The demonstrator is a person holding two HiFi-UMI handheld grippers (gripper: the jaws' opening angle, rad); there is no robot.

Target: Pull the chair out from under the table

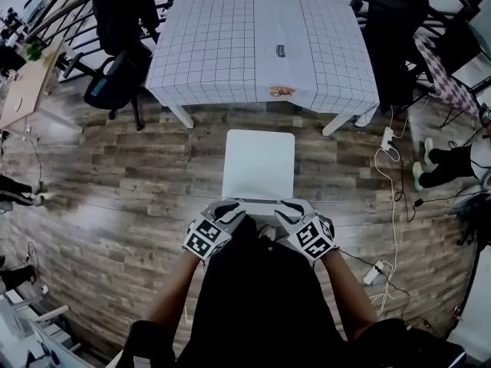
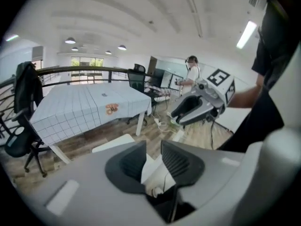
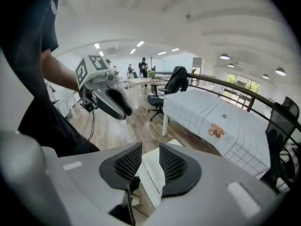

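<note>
The white chair (image 1: 258, 163) stands at the middle of the frame, wholly clear of the table (image 1: 322, 67) above it, so the pull looks finished. The left gripper (image 1: 228, 210) and right gripper (image 1: 291, 211) hang over its near edge. Both have their jaws apart, with the white chair showing in the gaps and no grip apparent. Letting go seems all that remains. Black office chairs (image 1: 115, 83) flank the table, and a cable (image 1: 393, 205) trails down the right, off the chair's path.
</note>
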